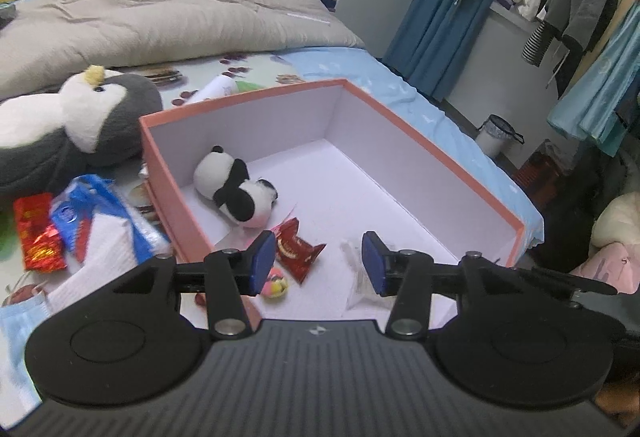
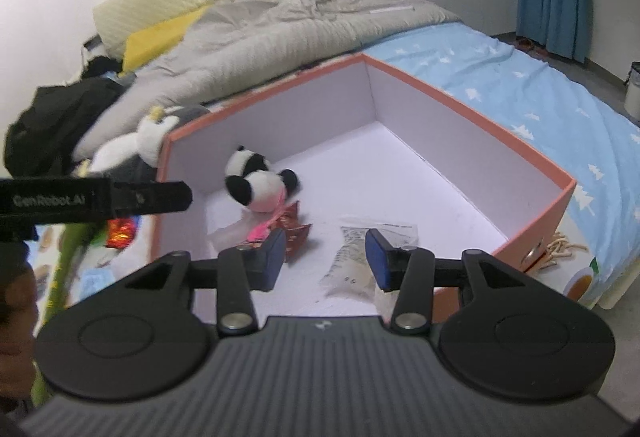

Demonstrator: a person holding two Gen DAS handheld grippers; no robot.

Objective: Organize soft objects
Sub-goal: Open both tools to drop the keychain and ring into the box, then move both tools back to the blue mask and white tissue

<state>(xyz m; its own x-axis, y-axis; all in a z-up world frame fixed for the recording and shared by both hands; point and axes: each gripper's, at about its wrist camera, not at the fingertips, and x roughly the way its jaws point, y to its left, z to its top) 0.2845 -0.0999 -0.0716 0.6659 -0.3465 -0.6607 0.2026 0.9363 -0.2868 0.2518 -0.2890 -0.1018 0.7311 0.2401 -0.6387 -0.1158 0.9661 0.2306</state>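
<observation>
Both my claws hang over the near end of the salmon-pink cardboard box [image 1: 440, 161] on the bed: the left claw [image 1: 318, 263] is spread and pinching nothing, and the right claw [image 2: 326, 259] is likewise spread and empty. Inside lie a clear plastic packet [image 2: 352, 269], a red foil snack packet [image 1: 298, 249] and the small black-and-white panda plush [image 1: 236, 185]. I judge a drop-off done; next I'd reach left for the grey-and-white penguin plush [image 1: 80, 121] outside the box.

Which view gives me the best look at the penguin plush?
Left wrist: the penguin lies in plain sight left of the box, head and body clear. In the right wrist view the penguin is blurred and partly hidden behind the box wall.
</observation>
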